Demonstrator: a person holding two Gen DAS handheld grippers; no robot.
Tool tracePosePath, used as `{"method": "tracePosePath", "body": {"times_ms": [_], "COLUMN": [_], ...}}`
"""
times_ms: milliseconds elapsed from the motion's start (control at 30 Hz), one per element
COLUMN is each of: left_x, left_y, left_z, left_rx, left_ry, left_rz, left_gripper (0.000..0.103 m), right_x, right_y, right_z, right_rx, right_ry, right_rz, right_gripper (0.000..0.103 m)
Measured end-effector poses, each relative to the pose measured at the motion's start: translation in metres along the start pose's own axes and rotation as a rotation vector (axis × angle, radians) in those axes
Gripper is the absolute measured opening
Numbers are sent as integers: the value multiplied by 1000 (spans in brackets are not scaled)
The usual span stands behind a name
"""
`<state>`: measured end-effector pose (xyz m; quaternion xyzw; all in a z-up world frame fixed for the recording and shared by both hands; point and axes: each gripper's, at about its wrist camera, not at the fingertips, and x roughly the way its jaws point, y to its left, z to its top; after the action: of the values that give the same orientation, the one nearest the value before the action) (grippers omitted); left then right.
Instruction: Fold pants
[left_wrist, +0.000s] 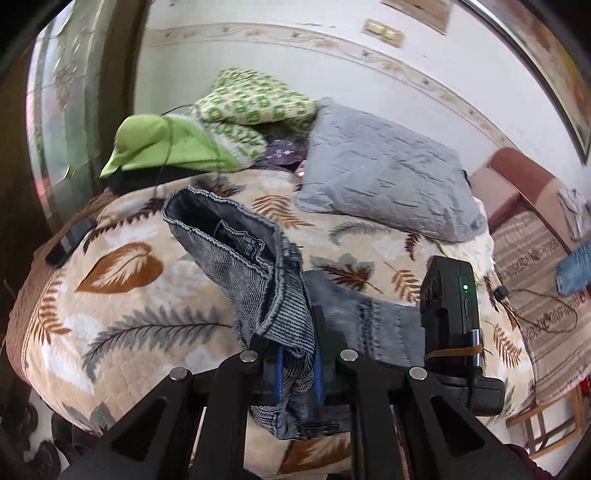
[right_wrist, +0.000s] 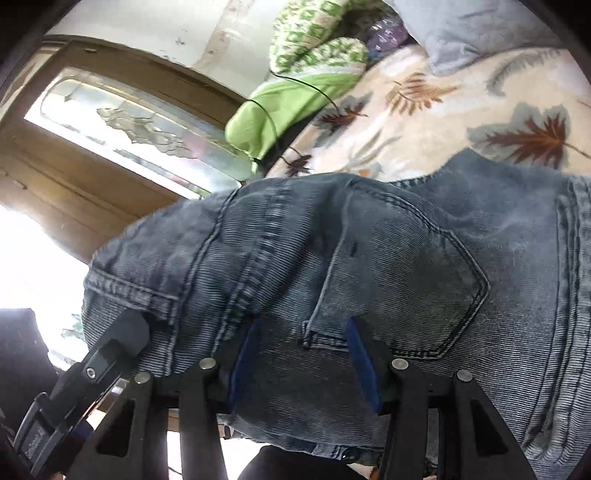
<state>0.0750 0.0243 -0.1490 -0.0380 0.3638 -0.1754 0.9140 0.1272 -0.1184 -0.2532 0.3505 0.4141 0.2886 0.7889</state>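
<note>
Grey-blue denim pants (left_wrist: 240, 254) lie on a leaf-patterned bedspread (left_wrist: 122, 288). In the left wrist view my left gripper (left_wrist: 299, 365) is shut on a bunched fold of the pants, with the open waistband or leg end lifted toward the far left. In the right wrist view the pants (right_wrist: 332, 258) fill the frame, back pocket (right_wrist: 406, 288) up. My right gripper (right_wrist: 303, 354) is shut on the denim near the pocket's edge, and the blue pads (right_wrist: 360, 362) press into the cloth. The other gripper's body (right_wrist: 110, 350) shows at left.
A grey pillow (left_wrist: 388, 177) and a green patterned blanket pile (left_wrist: 229, 114) lie at the head of the bed. A black phone (left_wrist: 70, 240) rests at the bed's left edge. A striped sofa with clothes (left_wrist: 546, 258) and a cable stands right. A door (right_wrist: 122, 140) is left.
</note>
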Motion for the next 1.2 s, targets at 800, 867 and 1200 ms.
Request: {"method": "tracePosePath", "body": {"times_ms": [800,867,1200], "left_x": [126,124,87], "left_y": [-225,-218,-151], "left_z": [-46,-49,-10], "left_rx": [316,316,346], "left_ry": [333,360,150], "left_rz": [-315,-340,-184], "left_gripper": [15,15,52], "right_x": [-182,-187,-268], "right_y": [-166,-180,-208], "right_z": [-49,-59,-63], "right_rx": [281,305,382], "right_ry": [-258,-255,-413], "right_rz": [-64,-91,-45], "right_gripper": [47,47,64]}}
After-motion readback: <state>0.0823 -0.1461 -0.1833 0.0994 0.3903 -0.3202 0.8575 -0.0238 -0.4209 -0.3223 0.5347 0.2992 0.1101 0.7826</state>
